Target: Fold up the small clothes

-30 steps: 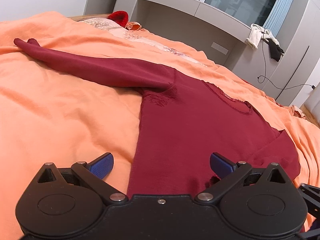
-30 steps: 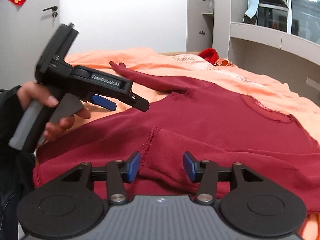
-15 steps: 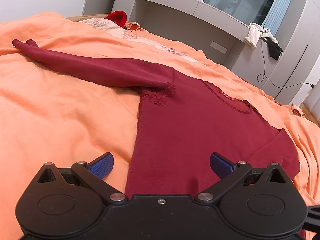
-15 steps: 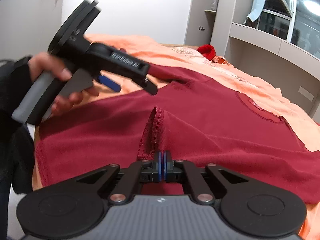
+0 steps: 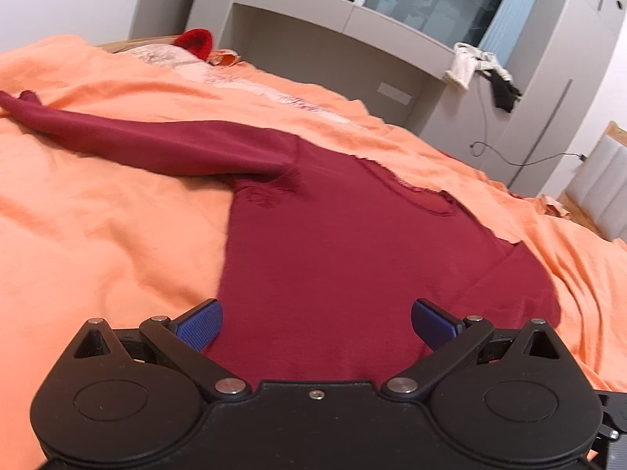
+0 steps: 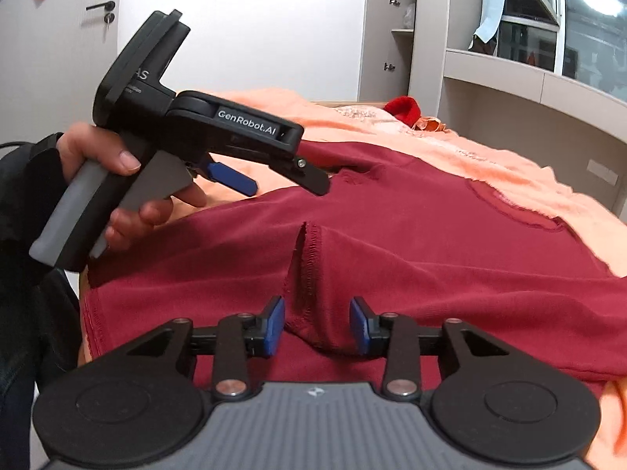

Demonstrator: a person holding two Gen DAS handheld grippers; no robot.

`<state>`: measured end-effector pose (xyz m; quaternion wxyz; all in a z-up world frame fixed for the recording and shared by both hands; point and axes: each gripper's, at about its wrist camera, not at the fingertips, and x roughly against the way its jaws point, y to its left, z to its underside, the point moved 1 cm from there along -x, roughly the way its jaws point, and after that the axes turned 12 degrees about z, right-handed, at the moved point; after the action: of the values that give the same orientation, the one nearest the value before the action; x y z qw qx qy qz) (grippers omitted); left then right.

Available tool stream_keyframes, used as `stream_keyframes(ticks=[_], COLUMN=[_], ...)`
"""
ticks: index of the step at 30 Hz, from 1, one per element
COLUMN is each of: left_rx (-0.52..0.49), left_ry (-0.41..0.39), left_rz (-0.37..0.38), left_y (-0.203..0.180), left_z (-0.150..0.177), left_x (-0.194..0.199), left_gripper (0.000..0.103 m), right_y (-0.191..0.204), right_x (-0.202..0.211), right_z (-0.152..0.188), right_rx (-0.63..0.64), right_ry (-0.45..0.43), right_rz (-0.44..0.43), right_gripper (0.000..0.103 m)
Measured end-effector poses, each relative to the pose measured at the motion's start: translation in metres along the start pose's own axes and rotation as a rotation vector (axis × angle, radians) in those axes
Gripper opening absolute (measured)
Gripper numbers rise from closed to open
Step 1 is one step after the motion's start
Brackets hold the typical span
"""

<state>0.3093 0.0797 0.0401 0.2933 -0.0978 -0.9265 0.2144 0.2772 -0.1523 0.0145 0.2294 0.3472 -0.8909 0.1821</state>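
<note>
A dark red long-sleeved shirt [image 5: 333, 243] lies flat on the orange bedspread [image 5: 98, 235], one sleeve [image 5: 149, 149] stretched out to the left. The other sleeve is folded over the body, its cuff [image 6: 309, 258] standing up in a ridge. My right gripper [image 6: 316, 327] is open, its blue pads on either side of that cuff. My left gripper [image 5: 315, 323] is open wide and empty above the shirt's lower part. It also shows in the right wrist view [image 6: 250, 184], held in a hand above the shirt's left side.
A red item [image 5: 196, 41] and patterned pillows [image 5: 235, 78] lie at the head of the bed. Grey shelving [image 5: 333, 39] with hanging clothes [image 5: 482, 70] stands behind. A white door [image 6: 58, 58] is at left in the right wrist view.
My right gripper shut on the folded sleeve's cuff half a second ago and has now opened again, leaving the cuff between its pads. The left gripper has moved slightly forward over the shirt.
</note>
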Motion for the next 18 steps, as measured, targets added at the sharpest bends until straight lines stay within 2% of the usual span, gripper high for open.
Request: stream_keyframes(ticks=[2,5,9,11,14,17,18], left_rx=[-0.018,-0.049,-0.109,-0.14,-0.179,-0.221,-0.227], left_ry=[0.008,0.029,0.065,0.087,0.152,0.166,0.167], left_rz=[0.021,0.047,0.056,0.027,-0.08,-0.118,-0.121], left_y=[-0.005,-0.013,-0.024,-0.026,-0.024,-0.023,-0.024], left_z=[0.002,0.007,0.014,0.017,0.022,0.023,0.023], left_x=[-0.002,-0.006,-0.015,-0.019,-0.032,-0.034,-0.034], left_gripper=[0.102,0.102,0.102,0.102,0.102,0.102,0.102], right_y=[0.002,0.018,0.017,0.014,0.012,0.006,0.003], right_x=[-0.002,0.002,0.008,0.013,0.022,0.031,0.034], right_z=[0.001,0.006,0.006,0.006,0.011,0.015,0.017], right_rx=[0.017,0.119,0.106,0.078,0.074,0.049,0.035], right_ry=[0.01,0.014,0.011,0.005,0.007,-0.003,-0.008], right_rz=[-0.011,-0.007,-0.02,-0.027,-0.007,0.035,0.056], right_gripper=[0.042,0.042,0.045,0.046,0.05,0.06,0.068])
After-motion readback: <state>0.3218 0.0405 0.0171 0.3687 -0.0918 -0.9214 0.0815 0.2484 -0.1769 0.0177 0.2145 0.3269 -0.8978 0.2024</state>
